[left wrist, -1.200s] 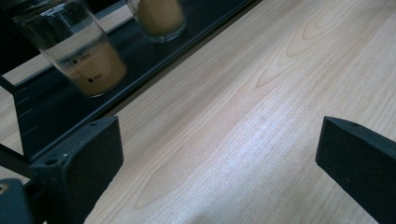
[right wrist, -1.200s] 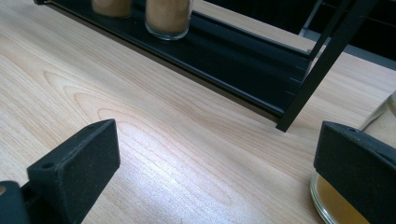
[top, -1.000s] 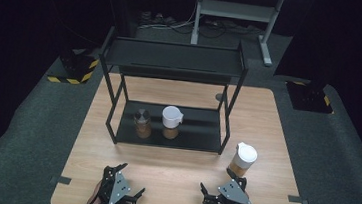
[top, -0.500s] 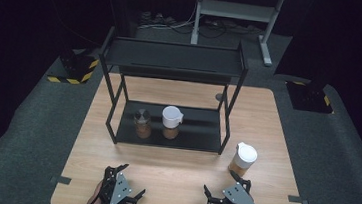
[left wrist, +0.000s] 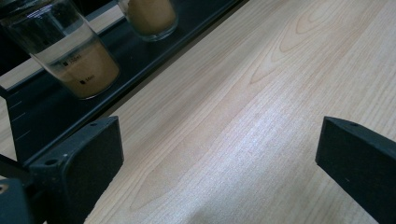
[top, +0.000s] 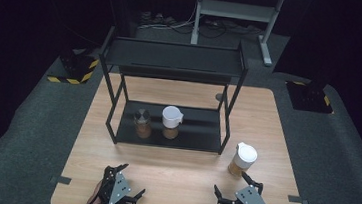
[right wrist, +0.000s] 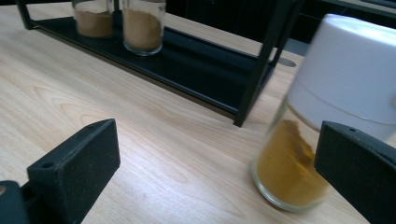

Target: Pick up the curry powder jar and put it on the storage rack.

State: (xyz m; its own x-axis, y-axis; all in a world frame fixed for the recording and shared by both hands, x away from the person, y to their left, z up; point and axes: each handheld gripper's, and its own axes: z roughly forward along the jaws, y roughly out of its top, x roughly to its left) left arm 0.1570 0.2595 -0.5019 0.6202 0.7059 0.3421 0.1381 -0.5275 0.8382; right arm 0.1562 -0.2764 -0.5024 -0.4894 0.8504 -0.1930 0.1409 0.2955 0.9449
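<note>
A spice jar [top: 241,159] with a white lid and orange powder stands on the wooden table [top: 182,175], right of the black rack [top: 172,63]. My right gripper [top: 234,185] is open just in front of it. In the right gripper view the jar [right wrist: 317,121] looks blurred, close to the right jaw, with the gripper [right wrist: 217,154] open over bare wood. My left gripper [top: 130,179] is open near the front left edge, holding nothing. On the rack's lower shelf stand a metal-lidded jar [top: 141,123] and a white-lidded jar [top: 171,118]. In the left gripper view, that gripper [left wrist: 219,154] faces those jars [left wrist: 74,51].
The rack's lower shelf [top: 196,133] has free room right of the two jars, and its top shelf is bare. The rack's front right post [right wrist: 261,60] stands between my right gripper and the shelf. Dark floor surrounds the table.
My right gripper has drifted a little to the right and back toward the front edge. The jar on the table and my left gripper stay where they were.
</note>
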